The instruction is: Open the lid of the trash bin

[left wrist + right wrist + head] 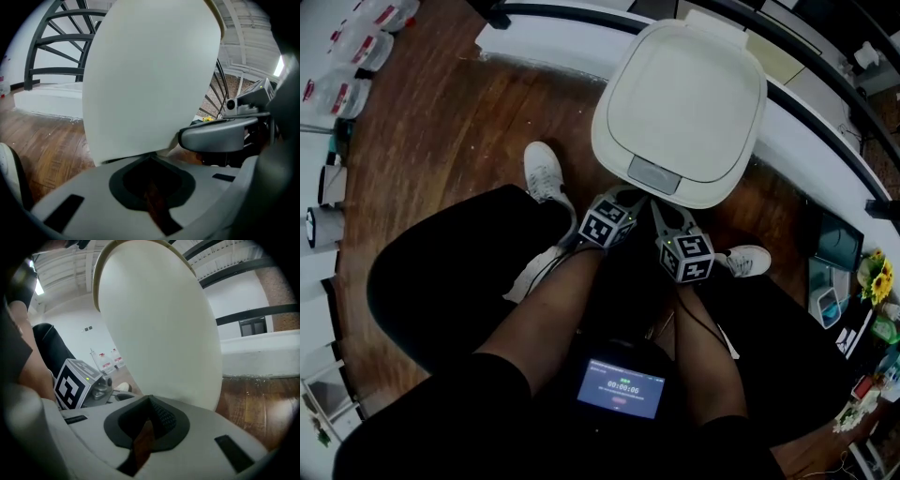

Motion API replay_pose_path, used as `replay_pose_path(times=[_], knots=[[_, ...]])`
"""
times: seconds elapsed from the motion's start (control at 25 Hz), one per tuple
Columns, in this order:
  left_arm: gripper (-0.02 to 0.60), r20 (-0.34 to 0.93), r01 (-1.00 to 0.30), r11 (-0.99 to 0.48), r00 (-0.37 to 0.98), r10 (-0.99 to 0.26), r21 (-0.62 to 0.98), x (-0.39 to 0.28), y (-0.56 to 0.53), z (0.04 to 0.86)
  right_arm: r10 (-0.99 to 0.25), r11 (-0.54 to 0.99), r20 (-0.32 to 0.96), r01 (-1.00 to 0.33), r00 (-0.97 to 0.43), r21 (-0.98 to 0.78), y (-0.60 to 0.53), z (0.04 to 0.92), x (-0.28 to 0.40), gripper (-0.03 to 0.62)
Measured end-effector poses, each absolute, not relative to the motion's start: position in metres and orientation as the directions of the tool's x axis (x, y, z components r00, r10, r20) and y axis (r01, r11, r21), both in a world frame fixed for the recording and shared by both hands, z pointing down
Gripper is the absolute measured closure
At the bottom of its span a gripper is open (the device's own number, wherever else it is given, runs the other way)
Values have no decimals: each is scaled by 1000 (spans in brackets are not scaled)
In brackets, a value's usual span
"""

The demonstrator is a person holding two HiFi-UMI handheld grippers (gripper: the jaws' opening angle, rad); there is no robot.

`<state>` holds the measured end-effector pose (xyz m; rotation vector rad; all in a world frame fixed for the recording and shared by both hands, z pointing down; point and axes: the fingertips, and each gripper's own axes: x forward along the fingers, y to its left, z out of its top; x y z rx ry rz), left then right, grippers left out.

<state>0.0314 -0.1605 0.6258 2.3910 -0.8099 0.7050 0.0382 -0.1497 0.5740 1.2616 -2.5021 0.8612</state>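
Note:
A white trash bin stands on the wooden floor, its white lid (684, 98) lying flat and closed, with a grey latch (654, 175) at its front edge. Both grippers point at the bin's front, just below that latch. My left gripper (624, 195) is shut with nothing in it, and so is my right gripper (662, 210) beside it. The left gripper view has the bin's white body (150, 75) filling the frame just past the closed jaw tips (150, 157). The right gripper view shows the same bin wall (159, 324) beyond its closed tips (150, 399).
The person's legs and white shoes (544, 172) (750, 260) flank the grippers. A lit screen (622, 386) sits in the lap. A white ledge (553, 42) and dark railing run behind the bin. Bottles (356, 47) line the left; flowers (874, 277) and clutter stand right.

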Motion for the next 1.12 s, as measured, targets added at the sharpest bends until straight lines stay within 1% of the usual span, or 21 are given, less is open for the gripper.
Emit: replay_pose_path(times=[0.56, 0.8, 1.0, 1.12], knots=[[565, 635, -677, -682, 661, -400, 275, 57, -180, 669, -683, 415, 423, -794, -595, -445, -149, 585, 55, 588], [562, 686, -698, -674, 615, -388, 243, 55, -181, 684, -689, 397, 423, -795, -588, -459, -148, 586, 58, 588], [561, 672, -714, -648, 618, -407, 264, 50, -181, 688, -704, 371, 430, -809, -566, -457, -149, 590, 61, 588], [563, 680, -738, -623, 598, -424, 260, 50, -182, 690, -710, 361, 431, -813, -557, -457, -149, 591, 65, 588]])
